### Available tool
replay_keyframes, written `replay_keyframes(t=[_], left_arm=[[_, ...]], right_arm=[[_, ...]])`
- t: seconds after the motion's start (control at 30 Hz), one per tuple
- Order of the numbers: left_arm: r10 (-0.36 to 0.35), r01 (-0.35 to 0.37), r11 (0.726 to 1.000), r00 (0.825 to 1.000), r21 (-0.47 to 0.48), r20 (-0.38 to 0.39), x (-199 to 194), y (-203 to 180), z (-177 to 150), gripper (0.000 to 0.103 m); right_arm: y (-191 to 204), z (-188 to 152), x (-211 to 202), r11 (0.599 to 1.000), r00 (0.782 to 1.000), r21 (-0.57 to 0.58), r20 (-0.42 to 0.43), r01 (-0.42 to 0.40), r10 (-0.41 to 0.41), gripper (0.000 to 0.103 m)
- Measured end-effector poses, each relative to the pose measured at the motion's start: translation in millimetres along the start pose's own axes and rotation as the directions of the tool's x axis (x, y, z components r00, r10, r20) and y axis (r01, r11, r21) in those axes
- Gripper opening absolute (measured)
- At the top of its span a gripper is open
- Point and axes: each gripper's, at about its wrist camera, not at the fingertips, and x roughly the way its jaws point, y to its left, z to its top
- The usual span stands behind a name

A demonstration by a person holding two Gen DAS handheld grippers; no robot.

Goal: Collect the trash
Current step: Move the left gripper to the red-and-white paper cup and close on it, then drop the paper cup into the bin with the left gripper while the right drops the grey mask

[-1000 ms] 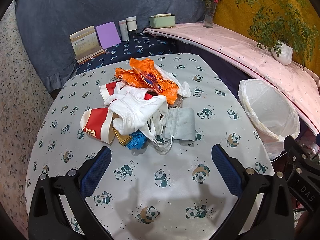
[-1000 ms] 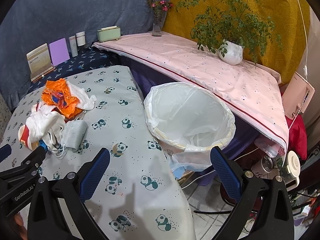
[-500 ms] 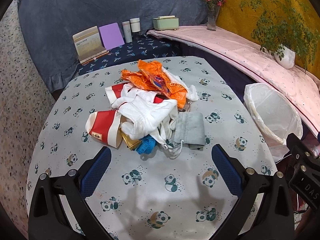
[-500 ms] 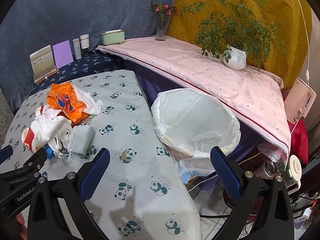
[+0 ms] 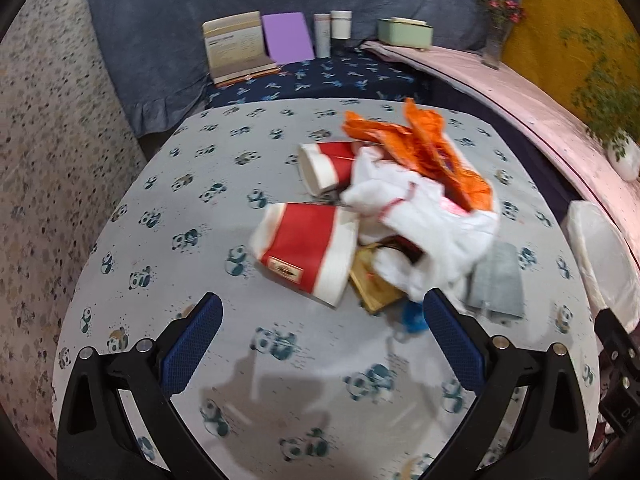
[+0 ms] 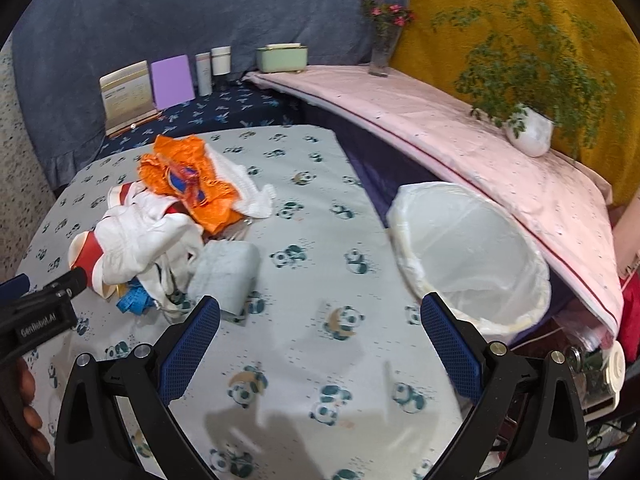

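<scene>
A pile of trash lies on the panda-print table (image 5: 168, 248): a crushed red-and-white paper cup (image 5: 306, 250), a second red cup (image 5: 326, 166), a white crumpled bag (image 5: 420, 216), an orange wrapper (image 5: 424, 148), a grey face mask (image 5: 496, 284), a gold packet (image 5: 374, 284) and a blue scrap (image 5: 412, 318). My left gripper (image 5: 320, 328) is open and empty, just in front of the crushed cup. My right gripper (image 6: 320, 330) is open and empty above the table, between the mask (image 6: 226, 270) and the white-lined trash bin (image 6: 468, 264).
The bin (image 5: 600, 256) stands off the table's right edge below a pink-covered ledge (image 6: 460, 140) with a potted plant (image 6: 528, 132) and flower vase (image 6: 382, 52). At the back stand a card box (image 5: 236, 50), purple card (image 5: 286, 38), two bottles and a green box (image 5: 404, 32).
My left gripper has swung left and moved closer to the pile, so the crushed cup now sits between its fingers' line. My right gripper has turned left toward the table.
</scene>
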Motion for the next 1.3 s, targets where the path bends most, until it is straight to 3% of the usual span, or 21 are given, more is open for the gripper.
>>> replay_keyframes(t=[0.2, 0.33, 0.63, 0.73, 0.83, 0.9, 1.07, 1.2, 1.3], left_arm=[[0.027, -0.028, 0.999, 0.999, -0.041, -0.024, 27.1, 31.4, 14.6, 0.096], [0.027, -0.03, 0.997, 0.998, -0.068, -0.051, 47.2, 46.6, 21.1, 0.096], [-0.051, 0.044, 0.996, 0.994, -0.071, -0.095, 82.9, 48.4, 31.1, 0.088], [-0.086, 0.079, 0.994, 0.991, -0.076, -0.103, 91.8, 47.8, 34.4, 0.076], [-0.117, 0.109, 0.991, 0.988, -0.08, -0.097, 93.0, 48.9, 38.0, 0.058], [-0.143, 0.135, 0.987, 0.985, -0.084, -0.098, 92.8, 49.9, 39.1, 0.043], [-0.149, 0.142, 0.986, 0.985, -0.083, -0.084, 85.8, 51.7, 38.4, 0.019], [-0.152, 0.147, 0.987, 0.985, -0.069, -0.075, 77.8, 49.2, 36.9, 0.017], [-0.152, 0.148, 0.987, 0.986, -0.058, -0.066, 70.3, 46.4, 34.7, 0.016]], right_arm=[[24.5, 6.9, 28.6, 0.998, 0.998, -0.024, -0.045, -0.05, 0.048, 0.094], [36.0, 10.1, 50.8, 0.996, 0.993, -0.023, -0.09, -0.082, 0.08, 0.086], [51.0, 10.4, 92.5, 0.993, 0.976, 0.004, -0.181, -0.12, 0.118, 0.074], [54.2, 8.6, 100.8, 0.992, 0.972, 0.004, -0.196, -0.129, 0.127, 0.068], [54.9, 7.1, 106.2, 0.99, 0.967, 0.013, -0.209, -0.143, 0.143, 0.06], [55.2, 5.8, 108.8, 0.987, 0.962, 0.023, -0.218, -0.161, 0.163, 0.049], [56.7, 2.9, 108.8, 0.978, 0.954, 0.04, -0.218, -0.203, 0.207, 0.03], [57.5, 3.5, 103.7, 0.975, 0.954, 0.038, -0.2, -0.219, 0.223, 0.008], [54.1, 5.9, 96.5, 0.972, 0.955, 0.043, -0.182, -0.23, 0.234, 0.007]])
